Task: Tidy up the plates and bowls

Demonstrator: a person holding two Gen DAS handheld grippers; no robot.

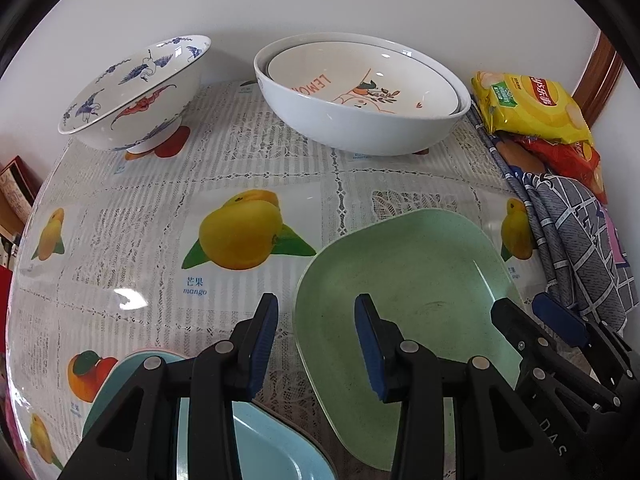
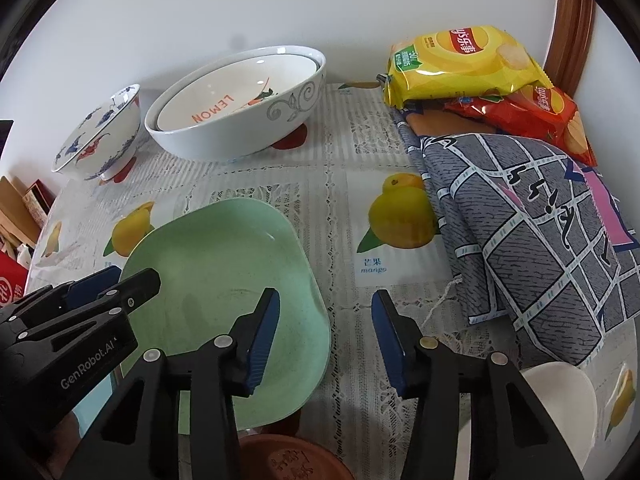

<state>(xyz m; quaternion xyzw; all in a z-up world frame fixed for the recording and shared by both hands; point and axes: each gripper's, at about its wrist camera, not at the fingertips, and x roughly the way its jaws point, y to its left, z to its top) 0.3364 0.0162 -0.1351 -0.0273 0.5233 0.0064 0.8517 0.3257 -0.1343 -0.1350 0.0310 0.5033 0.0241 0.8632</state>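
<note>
A pale green plate (image 1: 408, 272) (image 2: 224, 264) lies flat on the fruit-print tablecloth (image 1: 160, 240). My left gripper (image 1: 316, 344) straddles its left rim, one pad over the plate's inside and one outside; the pads stand apart from the rim, so it is open. My right gripper (image 2: 324, 332) straddles the plate's right rim in the same way, also open and not pressing. Each gripper shows at the edge of the other's view: the right gripper (image 1: 526, 308), the left gripper (image 2: 120, 280). A light blue plate (image 1: 260, 440) lies under my left gripper.
At the back stand a blue-and-white porcelain bowl (image 1: 132, 92) and a large white bowl (image 1: 360, 120) with a "LEMON" bowl (image 1: 360, 76) nested inside. Chip bags (image 2: 464, 64) and a grey checked cloth (image 2: 532, 240) fill the right side. A brown dish (image 2: 288, 460) and a white dish (image 2: 560, 392) lie near.
</note>
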